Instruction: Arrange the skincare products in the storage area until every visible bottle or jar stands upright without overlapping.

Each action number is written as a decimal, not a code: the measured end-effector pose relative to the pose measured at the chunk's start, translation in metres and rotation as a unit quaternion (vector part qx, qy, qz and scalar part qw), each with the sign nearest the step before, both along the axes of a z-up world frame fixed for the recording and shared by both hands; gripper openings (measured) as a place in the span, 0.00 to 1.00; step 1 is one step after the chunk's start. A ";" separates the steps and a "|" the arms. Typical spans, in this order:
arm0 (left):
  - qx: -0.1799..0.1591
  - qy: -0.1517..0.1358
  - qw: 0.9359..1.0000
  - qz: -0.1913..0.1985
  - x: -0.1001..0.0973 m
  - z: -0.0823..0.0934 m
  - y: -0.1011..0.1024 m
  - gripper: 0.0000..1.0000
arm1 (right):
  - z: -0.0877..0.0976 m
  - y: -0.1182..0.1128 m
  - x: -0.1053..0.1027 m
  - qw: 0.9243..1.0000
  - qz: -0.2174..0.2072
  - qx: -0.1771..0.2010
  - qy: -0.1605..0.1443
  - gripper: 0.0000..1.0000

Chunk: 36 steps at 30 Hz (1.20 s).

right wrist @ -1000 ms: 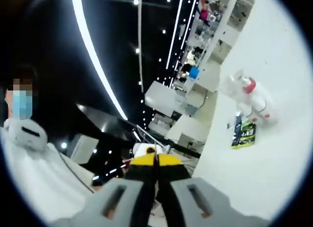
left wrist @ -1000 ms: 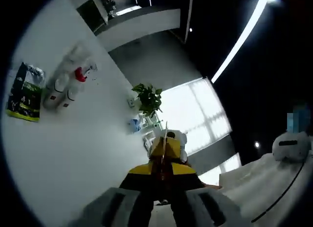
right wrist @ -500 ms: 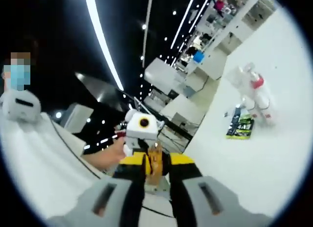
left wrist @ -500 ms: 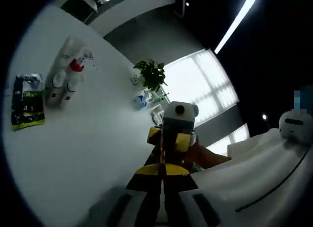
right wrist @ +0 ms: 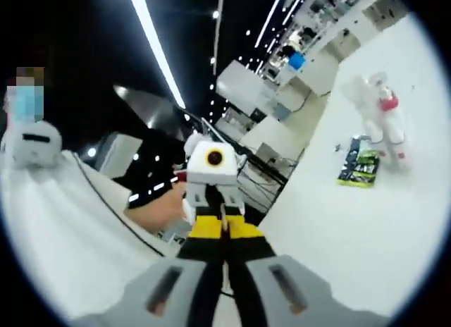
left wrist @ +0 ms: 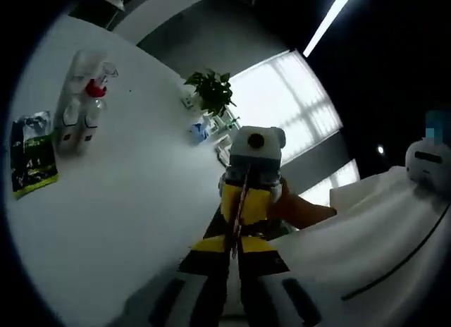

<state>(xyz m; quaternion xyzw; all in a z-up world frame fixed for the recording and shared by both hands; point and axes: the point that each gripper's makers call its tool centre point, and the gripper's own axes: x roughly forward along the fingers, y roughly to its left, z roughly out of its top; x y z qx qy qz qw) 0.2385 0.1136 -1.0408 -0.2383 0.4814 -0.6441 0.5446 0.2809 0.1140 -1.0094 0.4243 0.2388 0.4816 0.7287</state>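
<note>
With both grippers' jaws together and empty, well apart from the bottles [left wrist: 77, 108] and green pouch [left wrist: 29, 161] on the far counter [left wrist: 127, 200], arranging appears not yet begun.

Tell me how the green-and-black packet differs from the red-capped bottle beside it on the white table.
The packet lies flat on the table; the red-capped bottle is a rounded body among clear and white bottles. The packet is dark green and black with print; the bottle is pale with a red cap. Both sit far from either tool, untouched.
</note>
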 end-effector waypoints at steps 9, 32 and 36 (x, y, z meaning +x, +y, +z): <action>-0.054 0.057 0.996 0.052 0.004 0.012 -0.012 0.00 | 0.002 -0.001 0.010 0.997 -0.057 0.043 0.011 0.00; -0.054 0.084 0.993 0.062 0.006 0.013 0.006 0.00 | 0.001 -0.004 0.012 0.998 -0.054 0.042 0.017 0.02; -0.054 0.089 0.992 0.074 0.012 0.014 0.009 0.00 | -0.006 0.001 0.004 0.999 -0.030 0.028 0.024 0.02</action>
